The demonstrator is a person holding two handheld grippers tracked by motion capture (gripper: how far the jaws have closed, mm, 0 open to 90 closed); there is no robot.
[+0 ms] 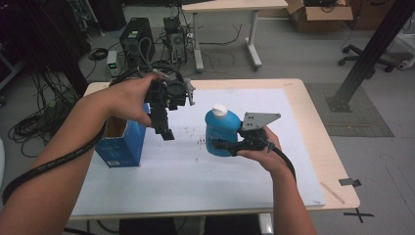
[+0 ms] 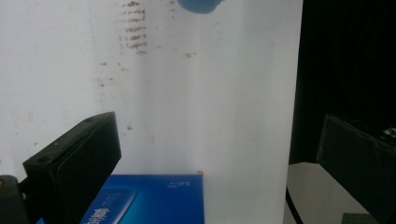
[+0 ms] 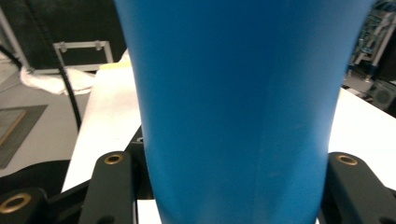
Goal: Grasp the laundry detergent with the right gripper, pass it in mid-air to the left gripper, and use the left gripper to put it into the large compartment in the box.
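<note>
High view: right gripper [image 1: 226,145] is clamped on a blue bottle [image 1: 221,133] with a white cap [image 1: 219,110], gripping the lower body from the bottle's right side. Bottle is upright, roughly mid-table; can't tell if its base touches the sheet or sits just above it. Right hand [image 1: 259,152] holds the gripper from below, grey three-cornered plate [image 1: 258,120] on top, cable trailing back along the forearm.

Right gripper view: black jaws pressed against both sides of the bottle, blue wall between them.

Left gripper [image 1: 165,128] is raised above the table, pointing down, just right of an open-topped blue box [image 1: 121,145] that stands near the left edge. Left hand [image 1: 132,98] wraps the gripper body. Left gripper view: jaws spread wide, nothing between them, the box's printed face [image 2: 154,200] at the bottom, the bottle's blue base at the top edge.

White sheet [image 1: 195,181] covers most of the wooden table [image 1: 337,191]. Small dark specks [image 1: 198,142] on the sheet just left of the bottle.

Behind the table: computer towers [image 1: 137,41], loose cables on the floor, a second table [image 1: 235,6], a cardboard box [image 1: 318,14].
</note>
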